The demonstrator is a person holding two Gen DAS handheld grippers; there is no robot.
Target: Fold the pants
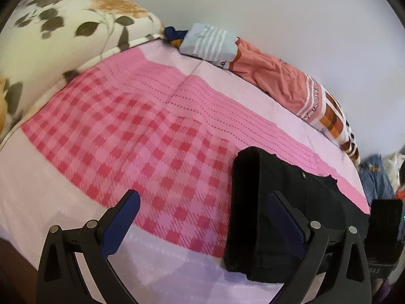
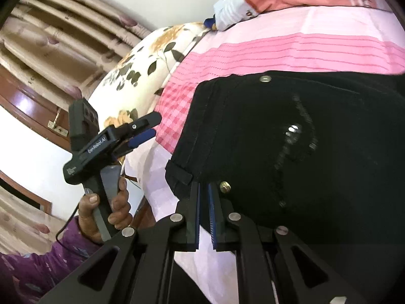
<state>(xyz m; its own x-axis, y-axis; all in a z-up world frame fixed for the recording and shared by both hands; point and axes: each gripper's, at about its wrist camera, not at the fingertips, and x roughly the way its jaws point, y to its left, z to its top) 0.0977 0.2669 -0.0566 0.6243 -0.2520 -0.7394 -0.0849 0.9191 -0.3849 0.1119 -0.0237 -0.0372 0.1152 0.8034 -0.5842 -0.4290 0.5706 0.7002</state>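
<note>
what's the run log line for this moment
left gripper: open, empty | right gripper: shut at folded black denim pants edge | pink checked bedsheet

Black two-finger grippers, blue pads
Left gripper [image 2: 149, 128] has white lettering, grey trigger, black cable [image 2: 64, 228]; purple patterned sleeve [image 2: 38, 266]; silver pivot screws.

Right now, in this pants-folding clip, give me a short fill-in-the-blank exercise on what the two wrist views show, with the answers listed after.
1. The pants lying on the bed are ____ in colour.
2. The left gripper has its jaws ____, with nothing between its pads.
3. The right gripper is shut on the ____ of the pants, close to a brass button.
4. The pillow at the head of the checked bedspread has a ____ print.

Answers: black; open; edge; floral
</note>
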